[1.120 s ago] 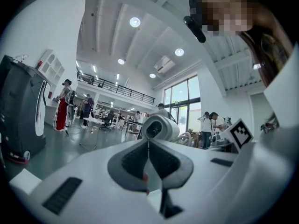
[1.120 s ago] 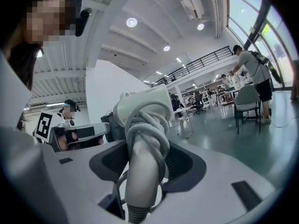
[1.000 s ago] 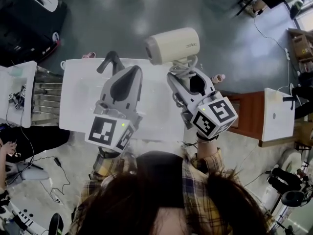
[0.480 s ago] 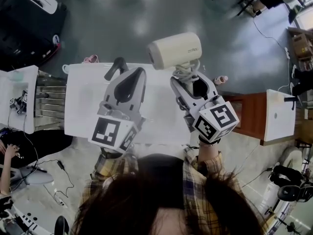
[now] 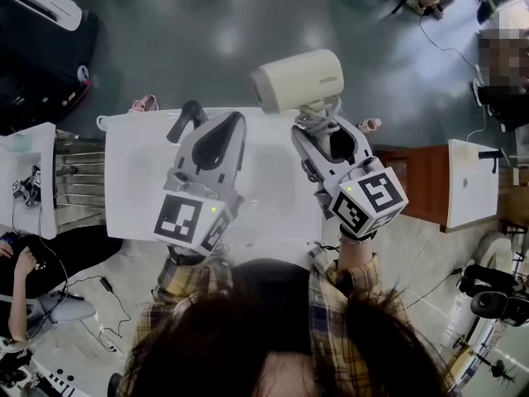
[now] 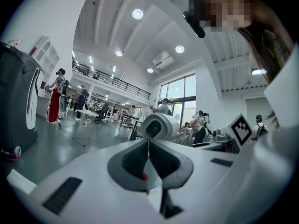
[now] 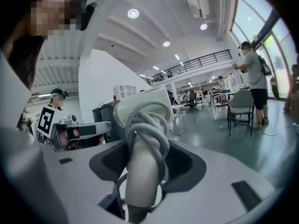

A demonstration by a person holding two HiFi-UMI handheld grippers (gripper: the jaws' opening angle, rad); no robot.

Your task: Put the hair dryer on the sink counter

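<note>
Head view: nearest the camera, a plaid sleeve is seen behind each handheld tool. The left gripper is held over the white sink counter. In the left gripper view its jaws are seen pressed together with nothing between them.

The right gripper is held beside it, over the counter's right part. Its jaws are clenched on the handle of the cream hair dryer, which is confirmed in the right gripper view. A grey cord is wound round the handle just above the jaws. The dryer's barrel is carried crosswise, its body seen over the counter's far edge and the grey floor. It appears to be lifted clear of the counter, though the steep view makes that hard to judge.

A dark faucet is seen at the counter's far edge, just left of the left gripper's tips. A pink item lies beyond the far left corner, and a small bottle is seen off the right end, next to a brown cabinet.
</note>
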